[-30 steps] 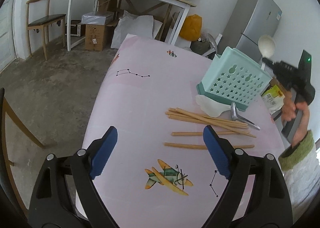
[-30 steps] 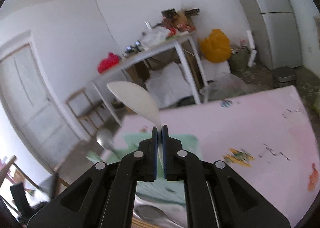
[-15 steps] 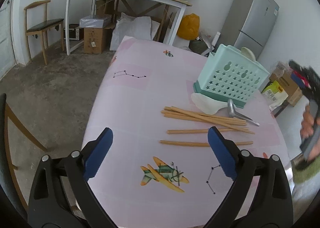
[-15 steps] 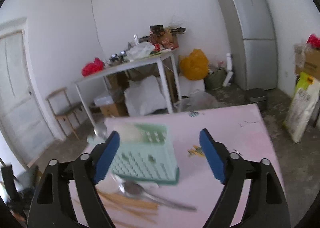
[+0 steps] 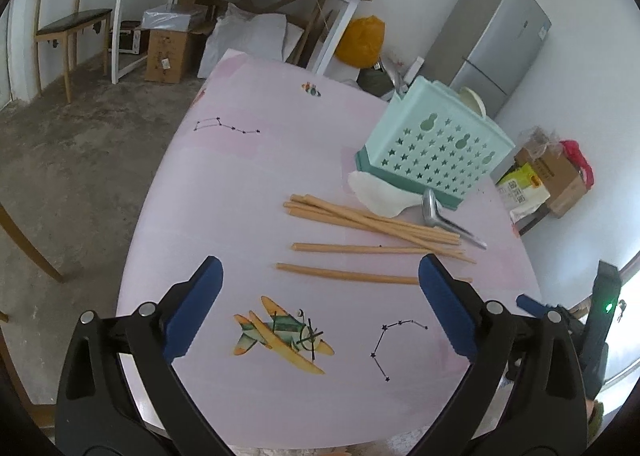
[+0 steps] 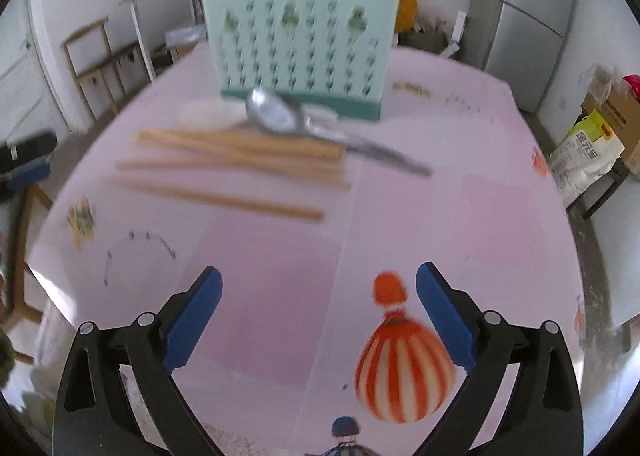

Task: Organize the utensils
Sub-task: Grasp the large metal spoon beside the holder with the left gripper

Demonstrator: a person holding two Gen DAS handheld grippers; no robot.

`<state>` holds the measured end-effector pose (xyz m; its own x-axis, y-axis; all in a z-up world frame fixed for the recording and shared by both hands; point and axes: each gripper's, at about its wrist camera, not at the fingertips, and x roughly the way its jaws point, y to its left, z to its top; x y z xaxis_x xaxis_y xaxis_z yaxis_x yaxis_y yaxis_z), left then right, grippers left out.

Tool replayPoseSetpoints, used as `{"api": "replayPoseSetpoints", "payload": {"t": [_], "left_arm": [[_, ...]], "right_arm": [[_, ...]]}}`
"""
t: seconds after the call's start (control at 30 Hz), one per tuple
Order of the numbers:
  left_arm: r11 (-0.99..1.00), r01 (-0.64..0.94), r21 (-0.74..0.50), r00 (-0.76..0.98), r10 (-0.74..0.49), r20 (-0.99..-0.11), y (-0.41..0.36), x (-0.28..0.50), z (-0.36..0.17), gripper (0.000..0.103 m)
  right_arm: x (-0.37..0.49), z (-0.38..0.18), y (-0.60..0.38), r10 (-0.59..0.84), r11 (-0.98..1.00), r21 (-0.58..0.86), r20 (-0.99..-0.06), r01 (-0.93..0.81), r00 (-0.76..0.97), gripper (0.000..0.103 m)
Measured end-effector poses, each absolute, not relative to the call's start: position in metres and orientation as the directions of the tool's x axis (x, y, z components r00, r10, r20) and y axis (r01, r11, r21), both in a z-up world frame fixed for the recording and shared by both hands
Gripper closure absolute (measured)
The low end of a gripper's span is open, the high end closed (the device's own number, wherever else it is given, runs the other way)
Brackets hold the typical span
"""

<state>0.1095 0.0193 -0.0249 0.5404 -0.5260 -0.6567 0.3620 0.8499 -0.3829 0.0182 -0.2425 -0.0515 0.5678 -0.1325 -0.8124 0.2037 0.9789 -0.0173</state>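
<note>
now pulled back from the mint basket (image 6: 298, 48), right gripper (image 6: 318, 306) spread wide, empty. left gripper (image 5: 320, 308) likewise apart above the pink table (image 5: 224, 192). chopsticks (image 5: 372, 222), metal spoon (image 6: 276, 116) lying before basket; white spoon (image 5: 474, 100) inside.

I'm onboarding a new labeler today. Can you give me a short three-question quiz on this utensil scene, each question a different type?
1. True or false: the right gripper is shut on a white spoon.
2. Which item lies partly across the chopsticks? A) metal spoon B) fork C) knife
3. Fill in: the white spoon already sorted stands inside the mint green ____.

Key:
1. False; its jaws are open and empty, as are those of the left gripper.
2. A, the metal spoon.
3. basket. A second white spoon lies on the table against its base.
</note>
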Motion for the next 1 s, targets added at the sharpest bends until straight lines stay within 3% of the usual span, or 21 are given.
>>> {"api": "replayPoseSetpoints", "payload": {"t": [0.13, 0.3, 0.7, 0.73, 0.8, 1.0], "left_arm": [[0.845, 0.373, -0.383, 0.536, -0.533, -0.655, 0.015, 0.111, -0.025, 0.008], [0.824, 0.428, -0.371, 0.528, -0.561, -0.638, -0.006, 0.116, -0.02, 0.008], [0.717, 0.634, -0.29, 0.424, -0.636, -0.645, -0.121, 0.153, -0.014, 0.009], [0.707, 0.65, -0.28, 0.41, -0.636, -0.654, -0.131, 0.156, -0.016, 0.011], [0.687, 0.674, -0.273, 0.382, -0.64, -0.667, -0.144, 0.161, -0.018, 0.029], [0.688, 0.676, -0.264, 0.34, -0.609, -0.716, -0.169, 0.18, -0.031, 0.053]], "right_arm": [[0.026, -0.067, -0.239, -0.152, 0.977, -0.048, -0.837, 0.205, 0.526, 0.007], [0.025, -0.07, -0.247, -0.11, 0.976, 0.012, -0.837, 0.219, 0.536, 0.007], [0.014, -0.076, -0.253, -0.112, 0.971, 0.042, -0.793, 0.237, 0.599, 0.006], [0.013, -0.076, -0.253, -0.108, 0.972, 0.044, -0.791, 0.232, 0.602, 0.006], [0.011, -0.076, -0.254, -0.103, 0.973, 0.046, -0.787, 0.225, 0.608, 0.006], [0.008, -0.074, -0.253, -0.099, 0.974, 0.052, -0.78, 0.222, 0.618, 0.006]]}}
